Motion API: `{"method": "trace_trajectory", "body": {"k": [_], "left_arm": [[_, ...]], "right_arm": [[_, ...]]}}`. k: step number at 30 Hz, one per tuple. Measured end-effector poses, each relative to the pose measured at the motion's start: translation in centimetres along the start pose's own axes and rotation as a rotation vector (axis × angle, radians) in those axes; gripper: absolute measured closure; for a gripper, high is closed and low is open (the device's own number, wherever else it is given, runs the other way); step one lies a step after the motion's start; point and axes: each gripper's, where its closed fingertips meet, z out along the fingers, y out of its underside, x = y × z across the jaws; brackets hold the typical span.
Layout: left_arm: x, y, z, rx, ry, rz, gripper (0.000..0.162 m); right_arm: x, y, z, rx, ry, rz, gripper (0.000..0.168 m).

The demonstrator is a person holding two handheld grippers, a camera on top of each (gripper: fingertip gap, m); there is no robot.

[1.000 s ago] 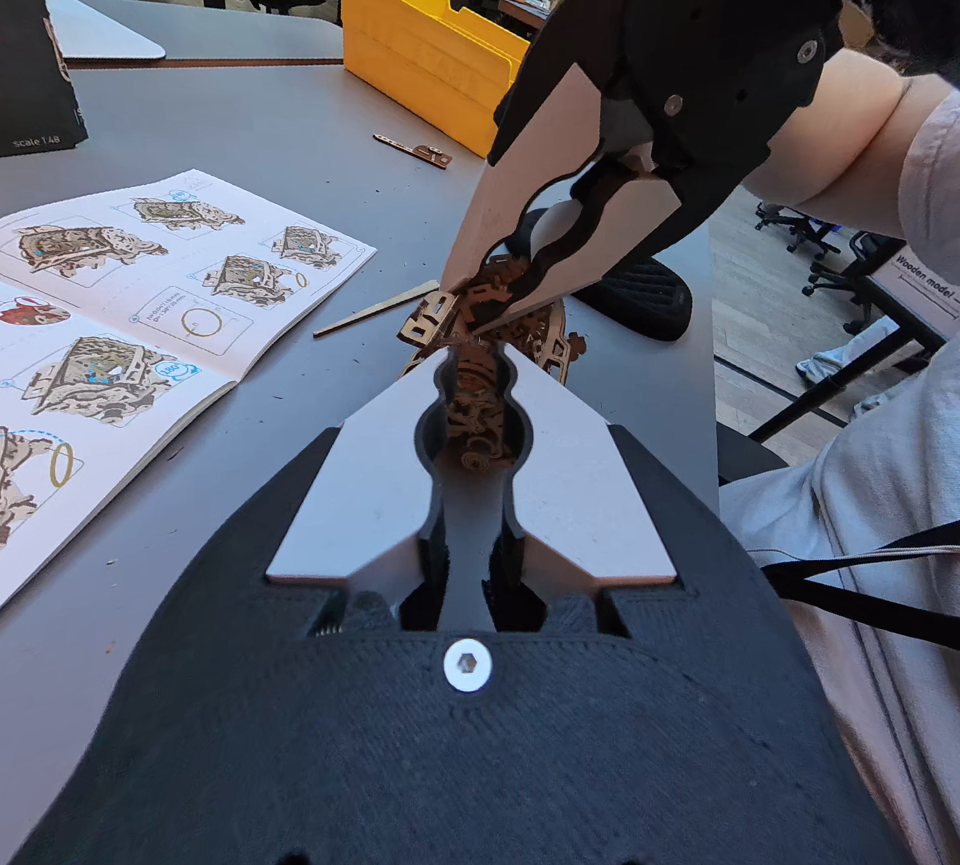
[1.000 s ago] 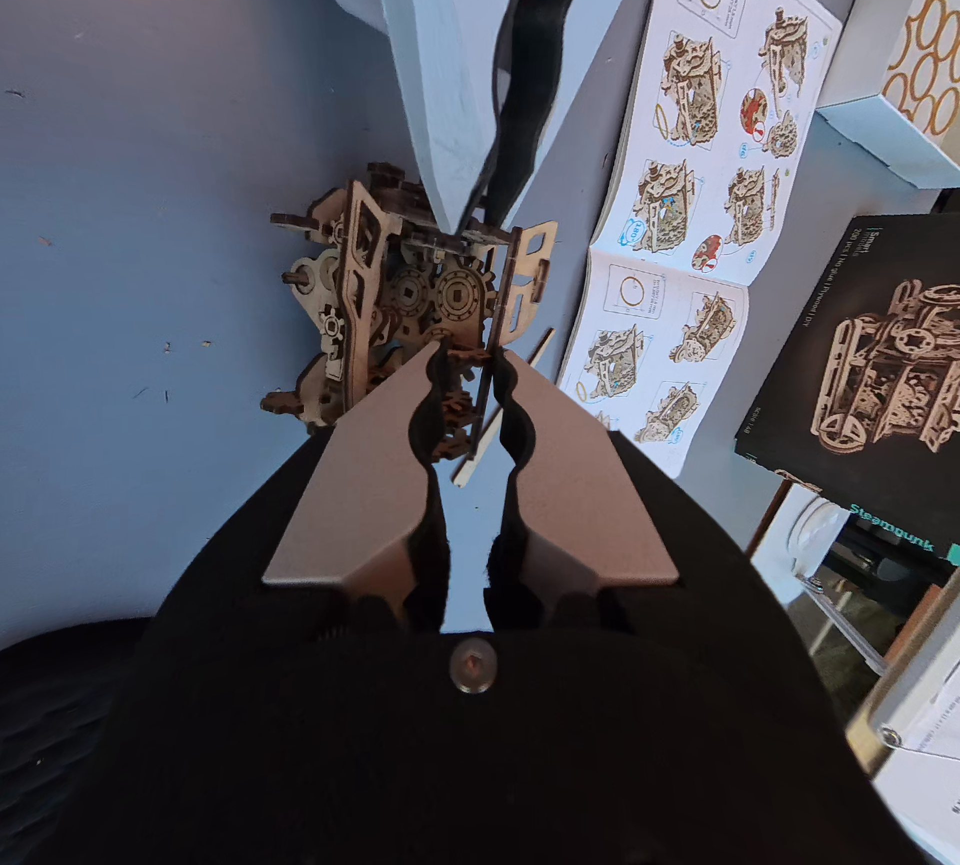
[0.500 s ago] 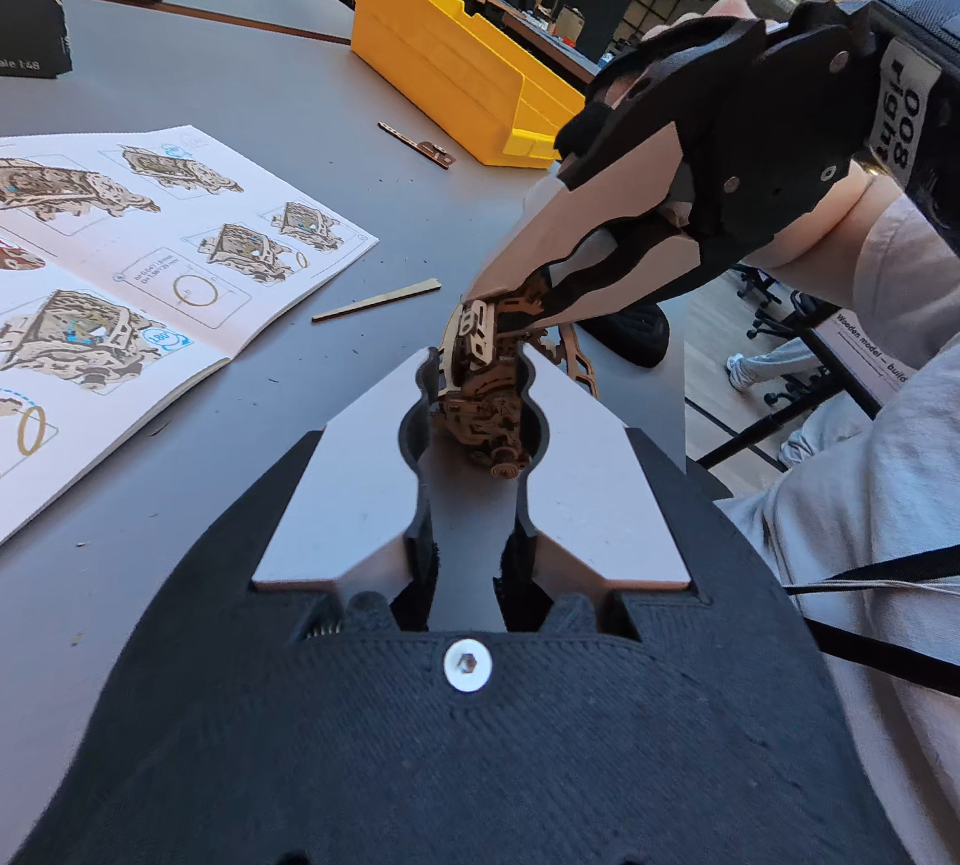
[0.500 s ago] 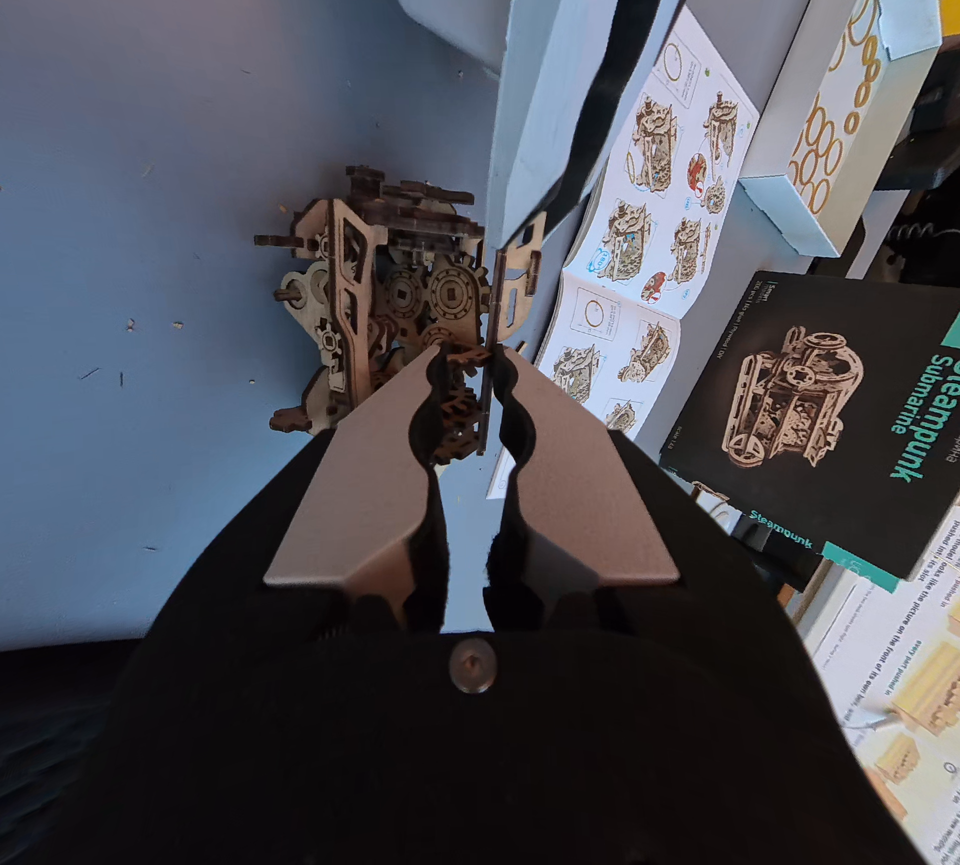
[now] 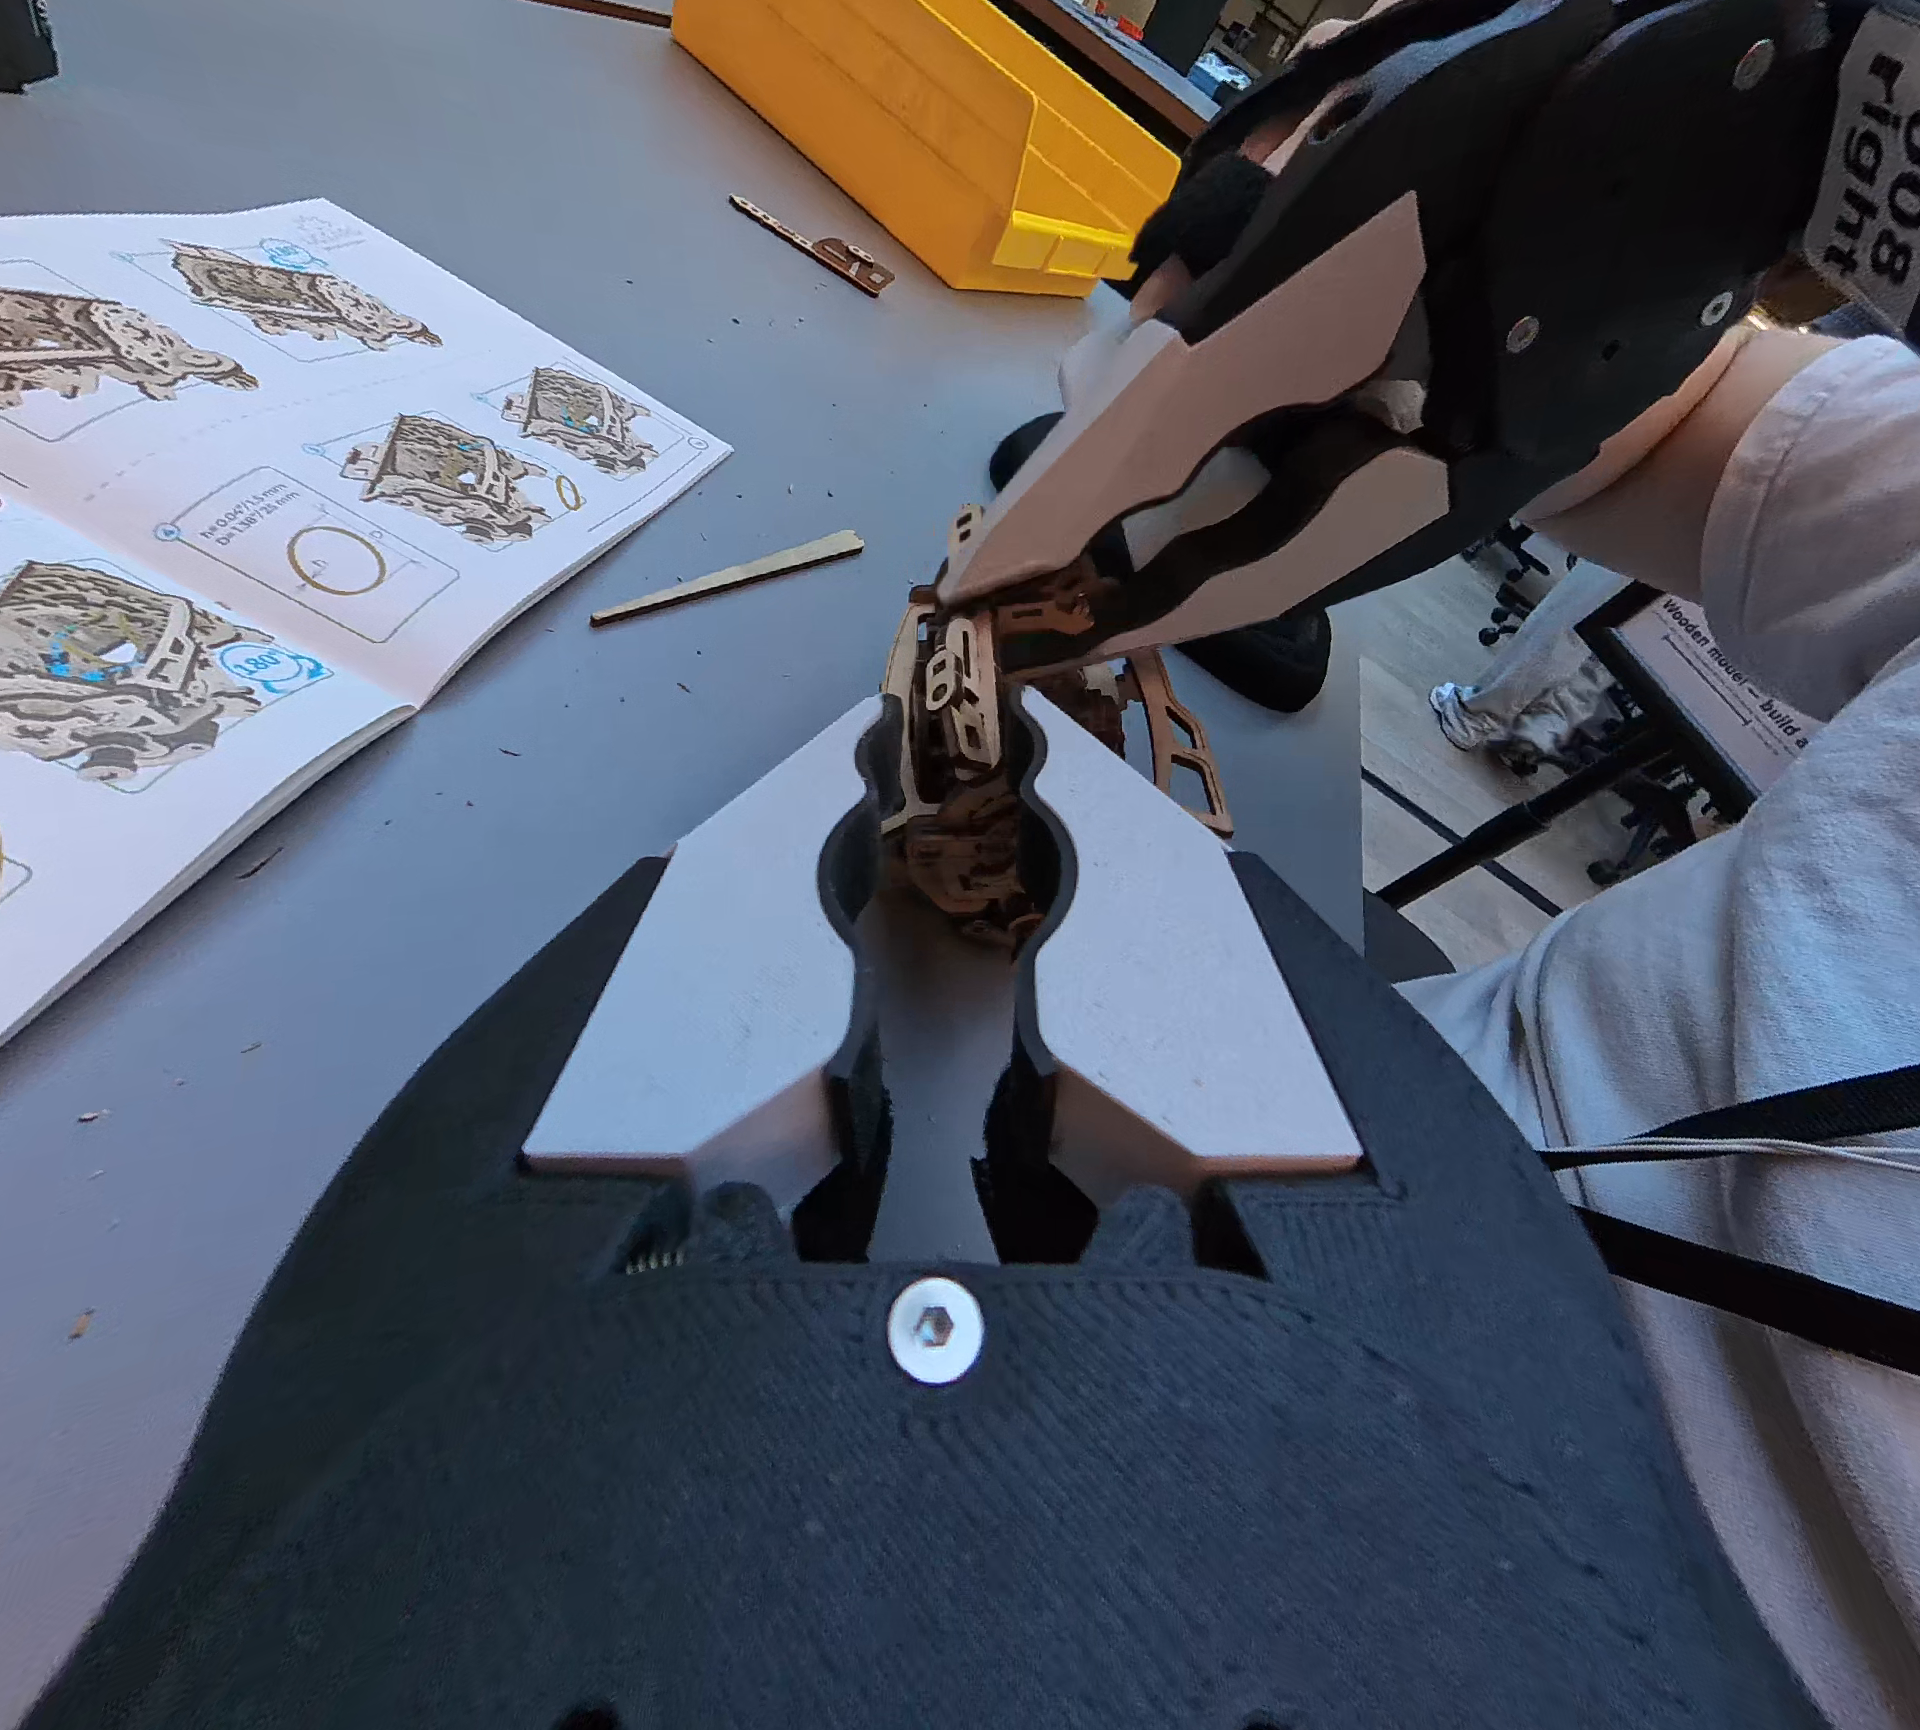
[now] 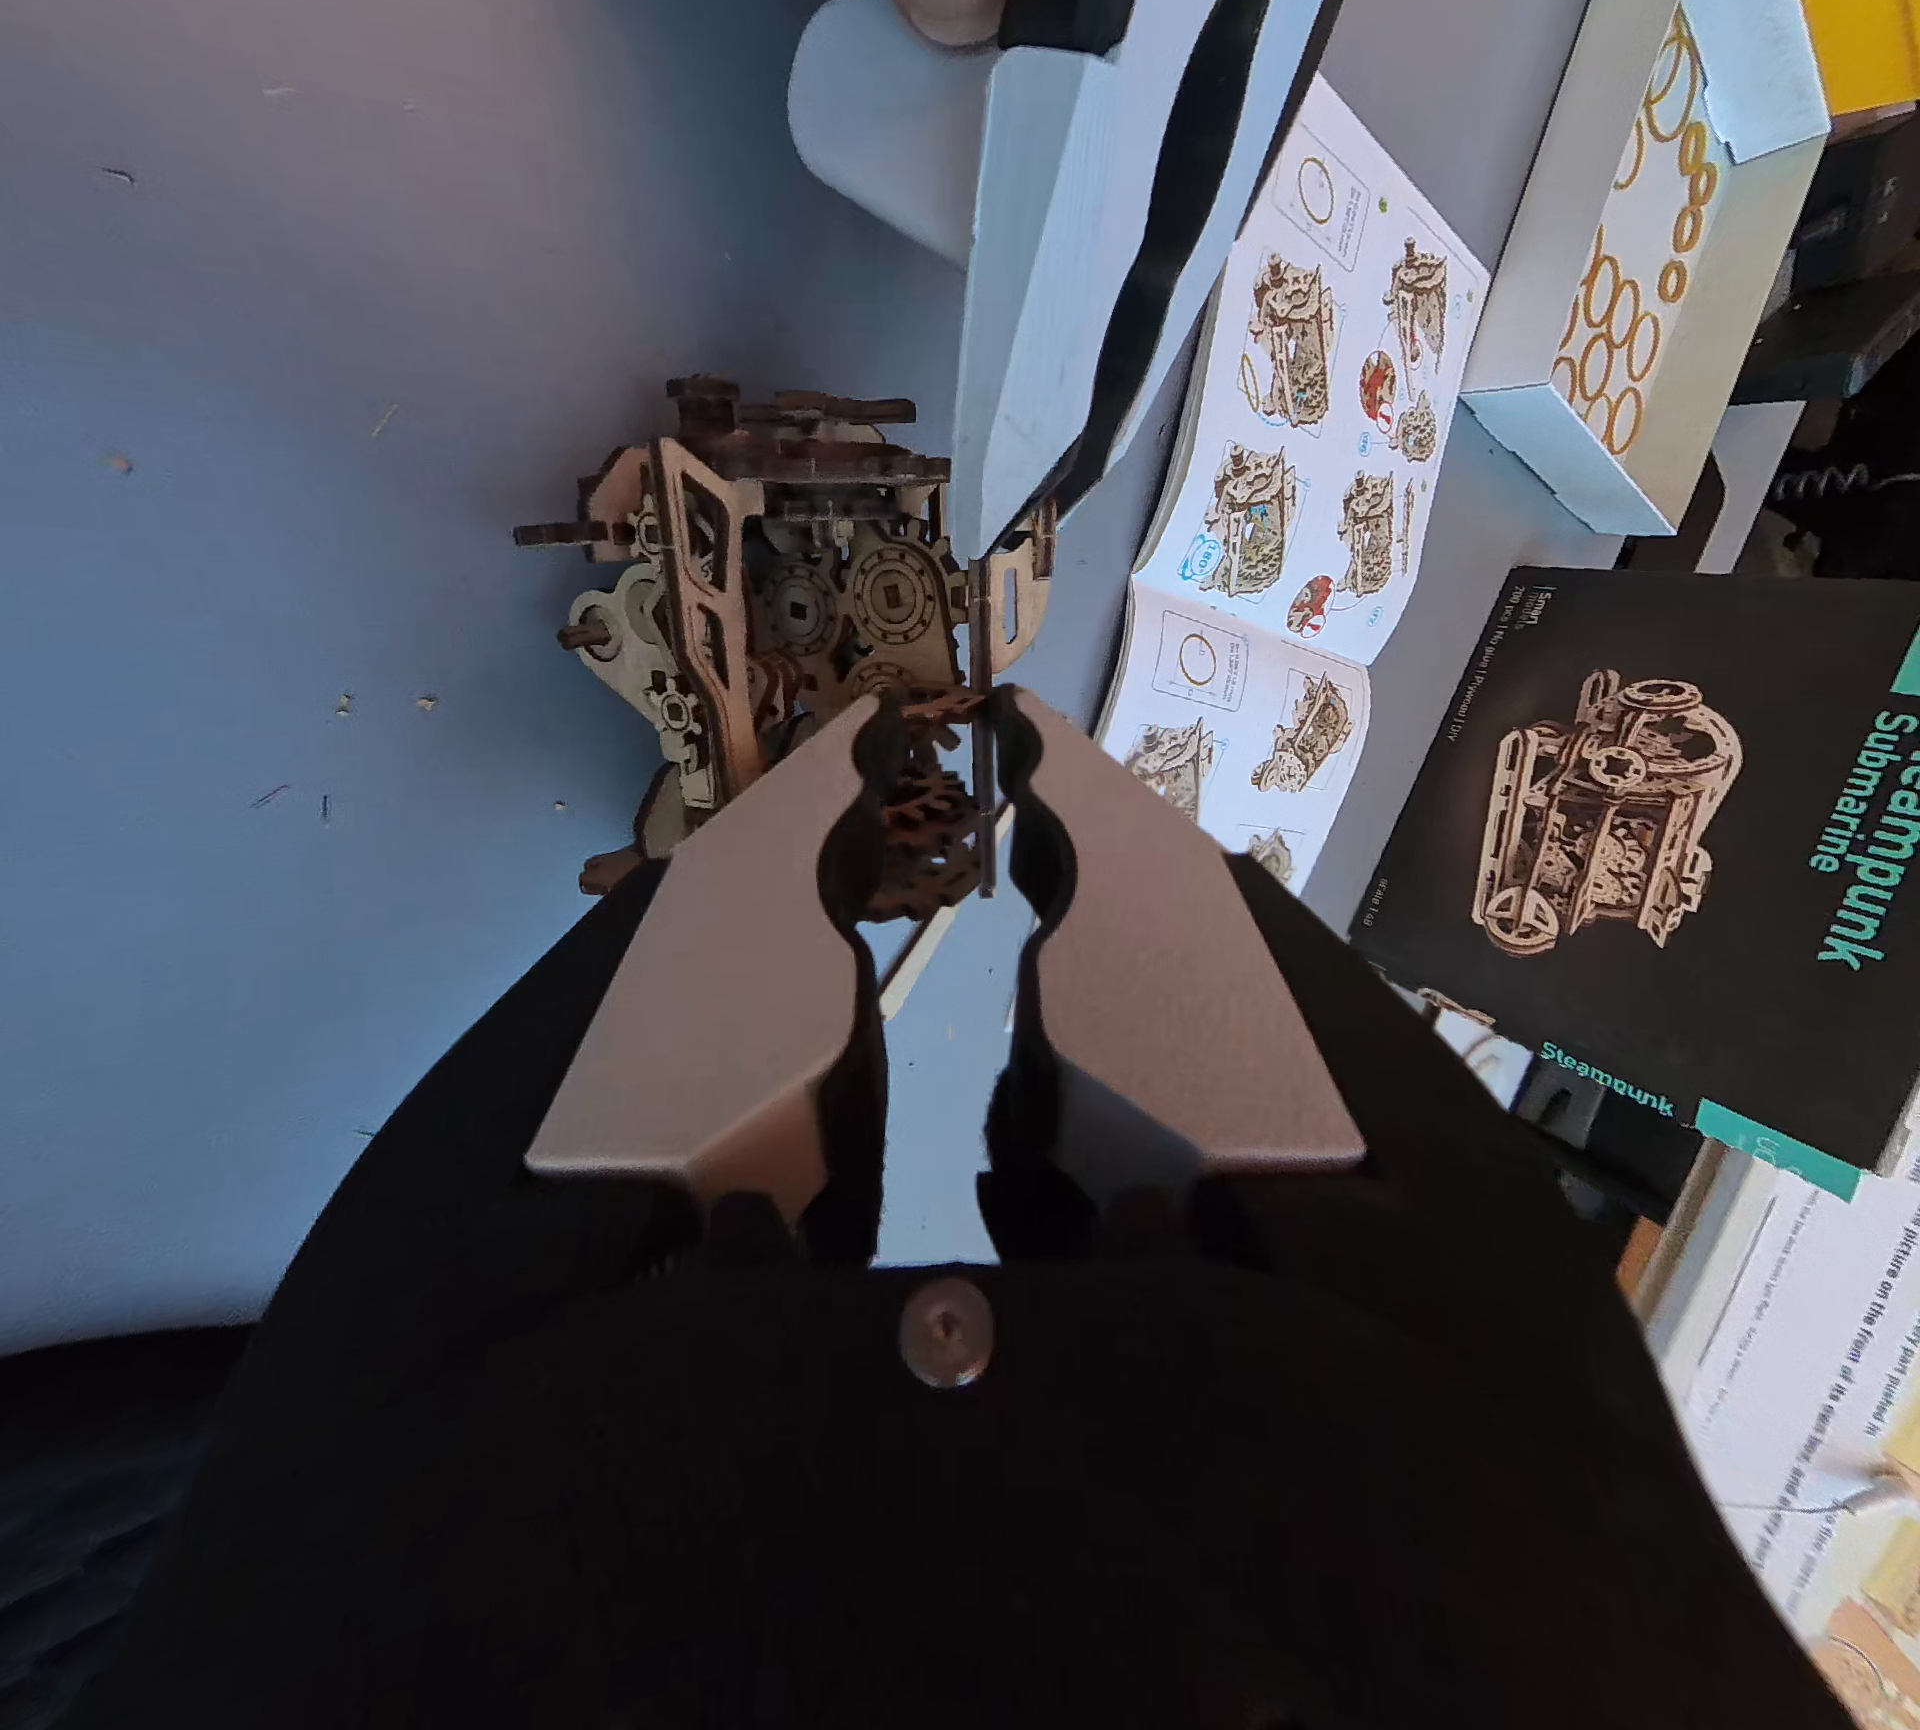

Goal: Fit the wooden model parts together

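The wooden model (image 6: pixel 790 600), a small frame full of gears, is held over the dark table (image 5: pixel 540 122) by both grippers. My left gripper (image 5: pixel 951 709) is shut on the model (image 5: pixel 956 797), which sits deep between its fingers. In the right wrist view it (image 6: pixel 982 537) comes in from above and pinches the model's thin side panel. My right gripper (image 6: pixel 940 709) is shut on the model's near gear section and edge plate. In the left wrist view it (image 5: pixel 987 631) reaches in from the upper right onto the model's top. I cannot tell whether the model touches the table.
An open instruction booklet (image 5: pixel 312 454) lies left of the model. A loose wooden stick (image 5: pixel 727 579) and a small wooden strip (image 5: pixel 821 246) lie beyond it, with a yellow bin (image 5: pixel 883 70) behind. A black kit box (image 6: pixel 1662 849) and a white box of rings (image 6: pixel 1642 246) are past the booklet. My left and right fingertips are right by each other.
Both grippers have stayed shut on the model. The model has turned and sits deeper between the left fingers. The right gripper has swung from steep to nearly level.
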Motion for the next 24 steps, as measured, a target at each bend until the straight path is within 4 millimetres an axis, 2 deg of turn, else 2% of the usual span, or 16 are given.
{"method": "trace_trajectory", "body": {"k": [8,12,14,16,19,24], "left_arm": [[0.4,0.1,0.0,-0.006,0.025,-0.001,0.147],[0.3,-0.1,-0.4,0.016,0.027,-0.018,0.139],[0.3,-0.1,-0.7,0.019,0.024,-0.035,0.135],[0.5,0.2,-0.9,0.003,0.024,-0.059,0.127],[0.8,0.6,-0.8,-0.014,0.009,-0.079,0.119],[0.9,0.8,-0.7,-0.002,0.029,-0.126,0.117]], "right_arm": [[0.2,-0.1,0.1,0.091,0.002,0.111,0.15],[0.3,-0.1,-0.4,0.125,-0.037,0.145,0.145],[0.7,0.0,-1.0,0.159,-0.103,0.179,0.143],[-0.1,-0.1,-1.6,0.2,-0.292,0.222,0.138],[-0.5,0.5,-1.7,0.198,-0.473,0.261,0.124],[0.2,1.0,-1.2,0.314,-0.488,0.276,0.129]]}}
